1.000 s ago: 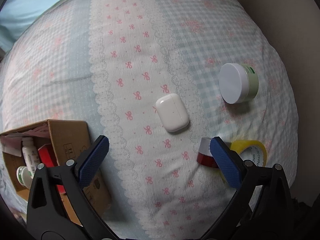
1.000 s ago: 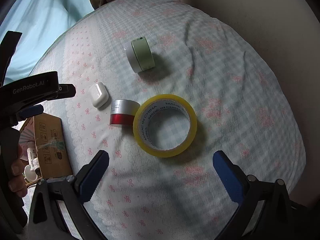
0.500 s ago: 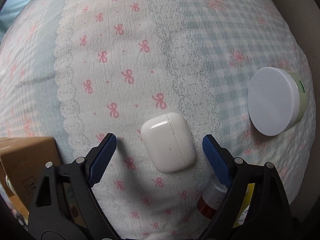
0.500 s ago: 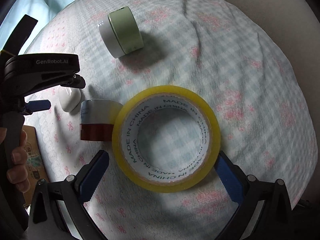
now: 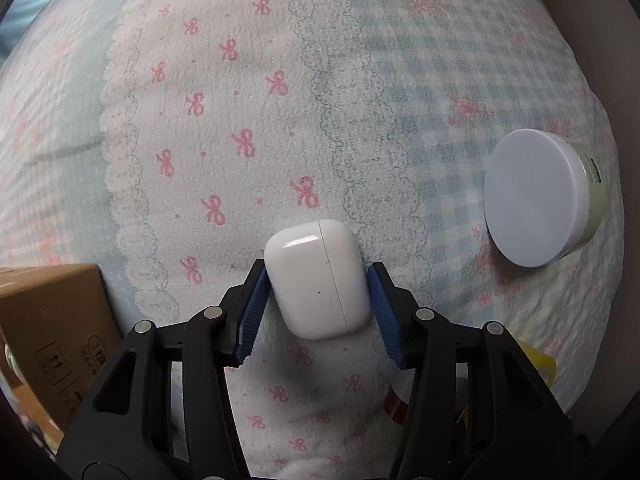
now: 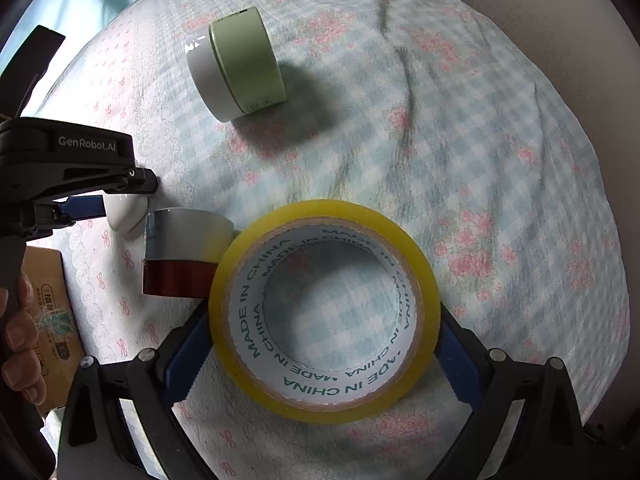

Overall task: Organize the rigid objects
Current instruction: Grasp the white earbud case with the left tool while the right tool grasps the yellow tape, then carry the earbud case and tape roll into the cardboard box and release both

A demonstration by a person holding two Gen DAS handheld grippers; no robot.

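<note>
My left gripper (image 5: 317, 300) is shut on a white earbud case (image 5: 316, 278) that lies on the patterned bedspread; the case also shows in the right wrist view (image 6: 124, 214). My right gripper (image 6: 324, 344) is shut on a yellow tape roll (image 6: 324, 312) lying flat, one blue pad on each side of it. A silver-and-red can (image 6: 180, 256) lies on its side against the roll's left edge. A green jar with a white lid (image 6: 236, 64) lies on its side farther back; it also shows in the left wrist view (image 5: 540, 196).
A cardboard box (image 5: 48, 328) stands at the left of the bed; it also shows in the right wrist view (image 6: 52, 312). The bedspread (image 5: 280, 100) stretches ahead of the case. A beige wall (image 6: 560, 20) runs along the right.
Both grippers moved forward and down. The left one closed on the earbud case. The right one closed on the tape roll.
</note>
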